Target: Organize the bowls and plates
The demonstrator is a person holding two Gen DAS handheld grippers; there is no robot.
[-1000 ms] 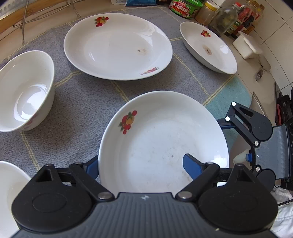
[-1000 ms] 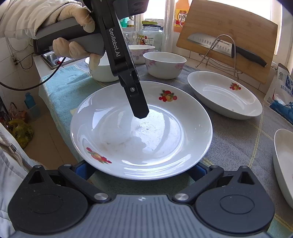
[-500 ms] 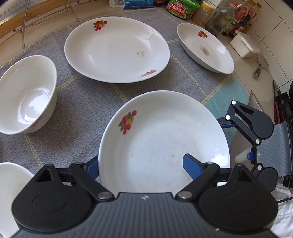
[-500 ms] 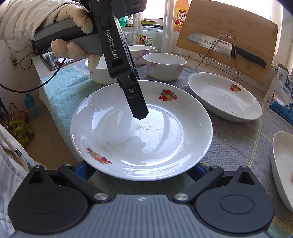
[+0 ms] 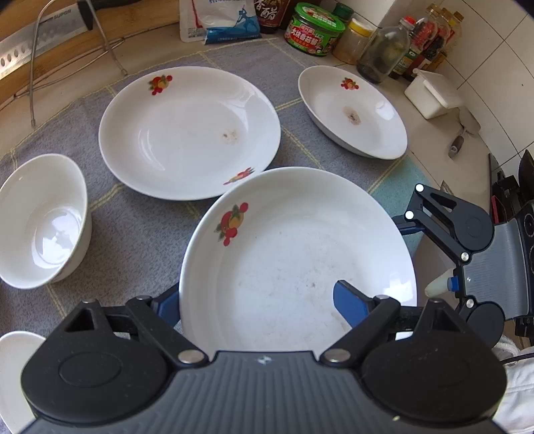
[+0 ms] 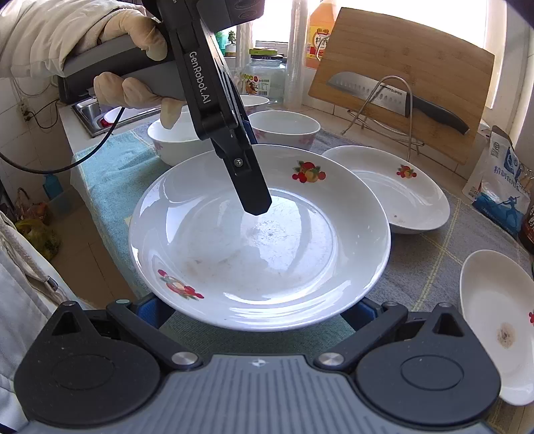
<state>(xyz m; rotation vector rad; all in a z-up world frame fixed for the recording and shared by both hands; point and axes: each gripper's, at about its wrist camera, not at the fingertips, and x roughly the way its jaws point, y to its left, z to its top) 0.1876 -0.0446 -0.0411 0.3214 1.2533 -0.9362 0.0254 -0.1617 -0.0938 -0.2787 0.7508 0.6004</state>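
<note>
A white plate [image 5: 293, 253] with fruit prints hangs just above the grey cloth [image 5: 140, 233], its far rim overlapping a second plate [image 5: 190, 133]. My left gripper [image 5: 257, 300] is shut on its rim, one blue finger [image 5: 350, 300] inside the plate and the other outside. Seen from the right wrist, that inner finger [image 6: 253, 200] rests on the plate [image 6: 267, 240]. My right gripper [image 6: 258, 310] holds the near rim between its widely spread fingers, whose tips are hidden beneath. From the left wrist, the right gripper [image 5: 450, 233] sits at the plate's right edge.
A third plate [image 5: 350, 110] lies at the back right and a deep bowl [image 5: 40, 220] at the left. More bowls [image 6: 283, 130] stand behind. A cutting board with a knife [image 6: 400, 76], a wire rack, jars [image 5: 313, 28] and bottles line the back. The counter edge drops off beside the teal towel [image 6: 110, 173].
Both grippers have risen with the plate between them. It has left the cloth and its far rim now overlaps the plate behind. Neither grip has changed.
</note>
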